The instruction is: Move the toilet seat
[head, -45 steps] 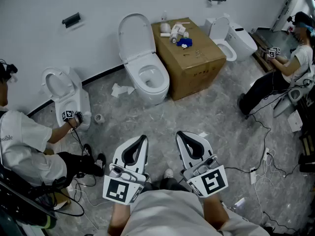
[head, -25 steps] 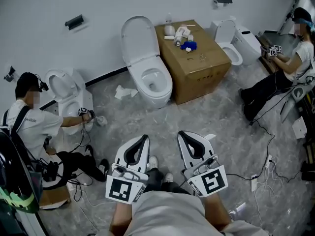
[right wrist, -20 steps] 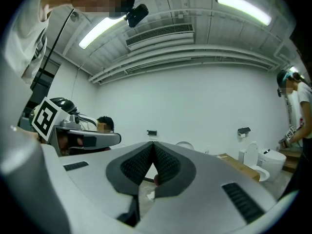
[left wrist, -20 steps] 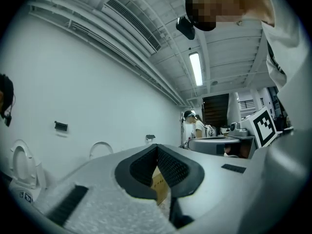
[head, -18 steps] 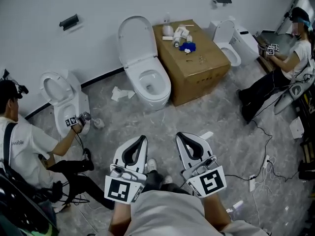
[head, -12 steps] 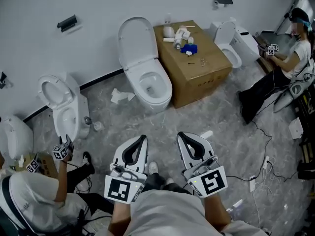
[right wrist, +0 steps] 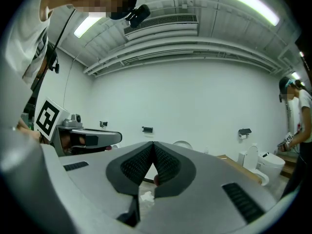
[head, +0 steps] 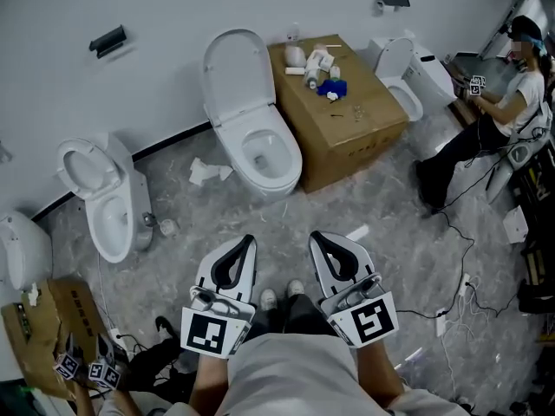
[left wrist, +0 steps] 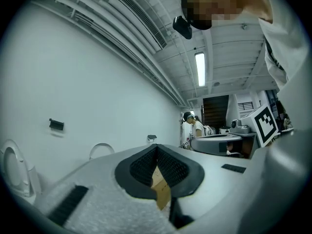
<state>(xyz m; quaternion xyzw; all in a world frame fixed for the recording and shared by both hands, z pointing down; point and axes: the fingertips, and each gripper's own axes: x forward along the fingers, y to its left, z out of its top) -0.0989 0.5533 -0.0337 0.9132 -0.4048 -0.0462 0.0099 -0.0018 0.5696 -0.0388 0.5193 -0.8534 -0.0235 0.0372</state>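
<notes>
Low in the frame, the left gripper (head: 245,240) and the right gripper (head: 316,235) are held side by side, level and pointing up the picture. Each has its fingers pressed together with nothing between them. The toilet (head: 270,159) stands at upper centre against the wall (head: 173,7), well apart from both. Its toilet seat (head: 236,69) is tipped up, apparently together with the lid, though the two are hard to separate. A cardboard box (head: 342,111) stands just right of it.
</notes>
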